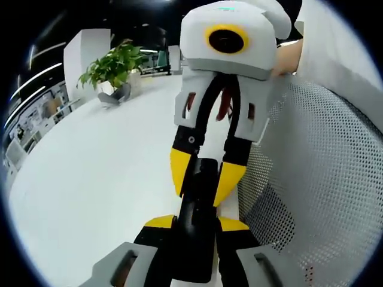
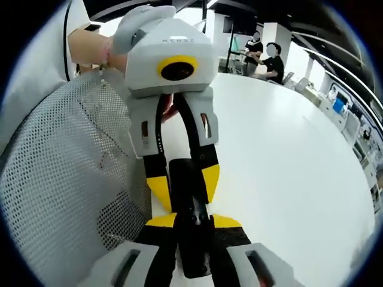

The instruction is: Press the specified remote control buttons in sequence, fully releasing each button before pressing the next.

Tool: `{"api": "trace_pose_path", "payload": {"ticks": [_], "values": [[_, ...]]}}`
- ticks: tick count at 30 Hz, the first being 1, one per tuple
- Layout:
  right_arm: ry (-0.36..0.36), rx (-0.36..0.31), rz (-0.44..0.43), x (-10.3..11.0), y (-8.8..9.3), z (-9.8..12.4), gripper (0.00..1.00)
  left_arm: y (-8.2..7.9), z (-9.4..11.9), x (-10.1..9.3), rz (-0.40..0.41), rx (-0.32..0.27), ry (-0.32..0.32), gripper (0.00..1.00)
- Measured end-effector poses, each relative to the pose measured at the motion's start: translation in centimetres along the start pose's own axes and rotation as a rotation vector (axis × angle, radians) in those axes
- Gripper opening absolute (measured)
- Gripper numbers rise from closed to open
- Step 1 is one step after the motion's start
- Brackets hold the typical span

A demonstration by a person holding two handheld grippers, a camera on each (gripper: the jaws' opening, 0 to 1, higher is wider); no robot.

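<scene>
- Remote control [image 1: 199, 224]: black, long and slim. In the left gripper view it runs from 6 o'clock up toward the centre; in the right gripper view [image 2: 190, 215] it lies the same way. It is held above the white surface [image 1: 90, 179], between the two tools, one at each end.
- Left tool [image 1: 197, 226]: yellow-tipped jaws rise at 6 o'clock in its own view, narrowly parted and closed against the sides of the remote's near end. In the right gripper view it comes down from 12 o'clock [image 2: 184, 188], its jaws flanking the far end of the remote.
- Right tool [image 2: 191, 222]: jaws narrowly parted, clamped on the remote's near end at 6 o'clock in its own view. In the left gripper view it enters from 12 o'clock [image 1: 208, 179], jaws on either side of the remote.
- Mesh chair back [image 1: 323, 179]: white, at 3 o'clock in the left gripper view, just beside the tools.
- Potted plant [image 1: 116, 69]: at 10 o'clock on the surface, well apart from the remote.
- Seated people [image 2: 266, 57]: at 1 o'clock, far off.
- Task progress: both tools grip the remote and no jaw tip rests on a button; buttons are too dark to tell apart. By judgement no press is in hand, and how many presses are done cannot be told.
</scene>
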State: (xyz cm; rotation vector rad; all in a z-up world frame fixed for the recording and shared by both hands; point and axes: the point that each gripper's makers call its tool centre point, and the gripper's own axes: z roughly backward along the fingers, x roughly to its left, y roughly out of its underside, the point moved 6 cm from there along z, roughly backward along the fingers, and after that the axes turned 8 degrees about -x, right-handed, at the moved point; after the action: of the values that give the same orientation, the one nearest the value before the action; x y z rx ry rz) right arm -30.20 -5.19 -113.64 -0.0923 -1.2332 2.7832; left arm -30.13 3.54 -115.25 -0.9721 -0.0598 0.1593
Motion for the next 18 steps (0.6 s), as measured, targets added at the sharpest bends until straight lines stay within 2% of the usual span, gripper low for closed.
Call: {"api": "trace_pose_path", "payload": {"ticks": [2, 6, 15, 17, 18], "values": [[-0.035, -0.002, -0.023, 0.3, 0.18, 0.01, 0.2, 0.01, -0.02, -0.05, 0.004, -0.006, -0.009, 0.25], [-0.013, 0.052, 0.001, 0.08, 0.99, -0.06, 0.24, 0.03, -0.03, -0.14, 0.015, -0.017, -0.023, 0.25], [-0.002, 0.072, -0.043, 0.01, 0.88, -0.34, 0.23, 0.0, -0.13, -0.37, 0.044, -0.021, -0.078, 0.26], [0.005, 0.075, -0.044, 0.09, 0.92, -0.42, 0.23, -0.06, -0.19, -0.34, 0.067, -0.024, -0.091, 0.27], [0.01, 0.078, -0.037, 0.14, 0.94, -0.46, 0.23, -0.17, -0.19, -0.28, 0.107, -0.028, -0.1, 0.28]]}}
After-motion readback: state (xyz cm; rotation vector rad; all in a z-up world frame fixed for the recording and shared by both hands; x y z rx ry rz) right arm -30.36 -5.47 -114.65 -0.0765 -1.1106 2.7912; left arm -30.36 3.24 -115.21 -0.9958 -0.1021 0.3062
